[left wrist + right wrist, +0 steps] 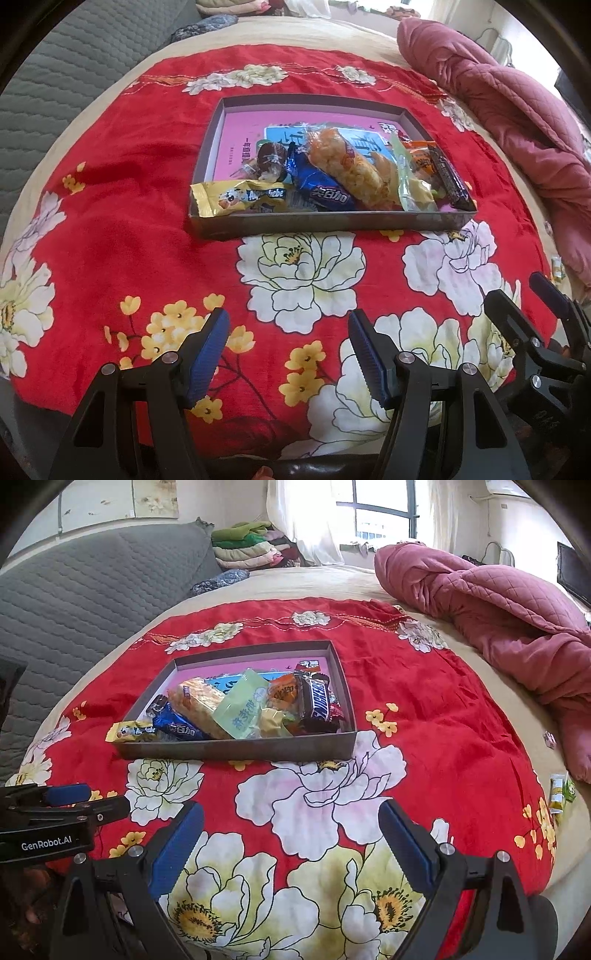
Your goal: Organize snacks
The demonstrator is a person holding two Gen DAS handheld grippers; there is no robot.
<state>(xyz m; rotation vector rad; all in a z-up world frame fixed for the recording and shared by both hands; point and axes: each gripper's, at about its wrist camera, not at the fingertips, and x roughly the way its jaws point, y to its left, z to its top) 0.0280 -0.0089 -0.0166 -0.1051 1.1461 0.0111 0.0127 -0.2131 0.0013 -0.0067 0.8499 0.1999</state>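
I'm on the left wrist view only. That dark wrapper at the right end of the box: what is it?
Observer: The right wrist view shows its label. It is a Snickers bar, lying inside the box at its right end.
Operator: Is any snack still outside the box, off to the right?
Observer: Yes. A small green and yellow packet lies on the beige bedding, just past the right edge of the red cloth and near the pink quilt.
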